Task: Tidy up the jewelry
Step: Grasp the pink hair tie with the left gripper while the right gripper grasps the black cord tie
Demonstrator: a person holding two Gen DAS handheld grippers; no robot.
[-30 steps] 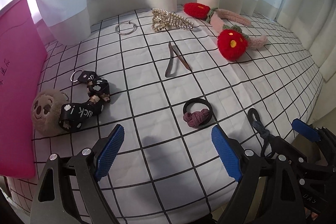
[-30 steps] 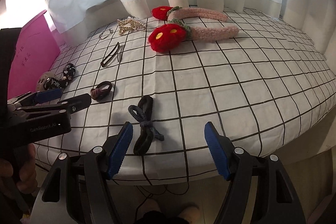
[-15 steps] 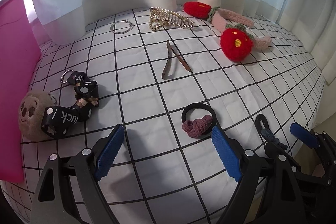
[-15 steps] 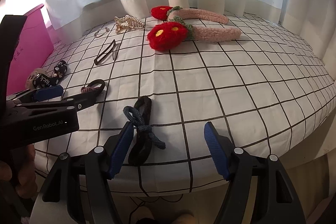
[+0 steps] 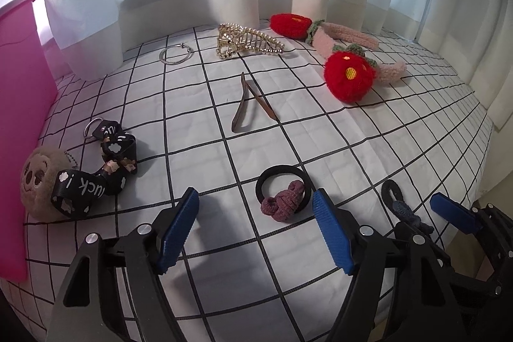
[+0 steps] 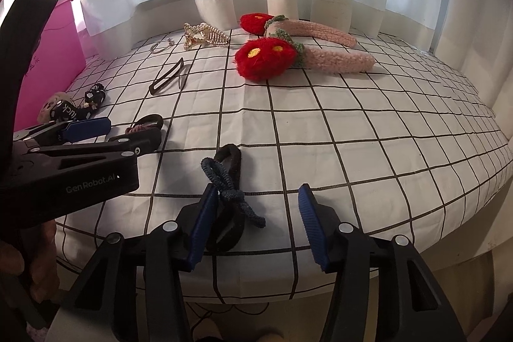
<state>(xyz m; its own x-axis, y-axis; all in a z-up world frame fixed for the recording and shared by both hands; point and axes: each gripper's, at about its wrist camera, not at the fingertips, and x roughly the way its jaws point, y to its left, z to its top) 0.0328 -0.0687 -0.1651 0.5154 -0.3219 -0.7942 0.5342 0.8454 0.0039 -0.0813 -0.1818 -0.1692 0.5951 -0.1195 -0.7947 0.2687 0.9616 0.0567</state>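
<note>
We hold both grippers spread wide above the near edge of the worktop (image 6: 352, 130), which wears a white cloth ruled in black squares. Our left gripper (image 5: 255, 226) frames a black elastic hair tie (image 5: 282, 193) with a knotted mauve fabric bow. Our right gripper (image 6: 253, 221) sits over a dark fuzzy hair tie (image 6: 229, 197) bound with blue-grey cord, its left finger touching the loop. Toward the far edge lie a gold pearl-studded claw clip (image 5: 247, 42), a thin metal ring (image 5: 175, 55), a brown snap clip (image 5: 251, 103) and two pink fleecy headbands (image 6: 323, 52) with red plush flowers. At the left edge a plush bear keychain (image 5: 40, 181) has a black ribbon reading "luck". The left gripper's body reads "GenRobot.AI".
</note>
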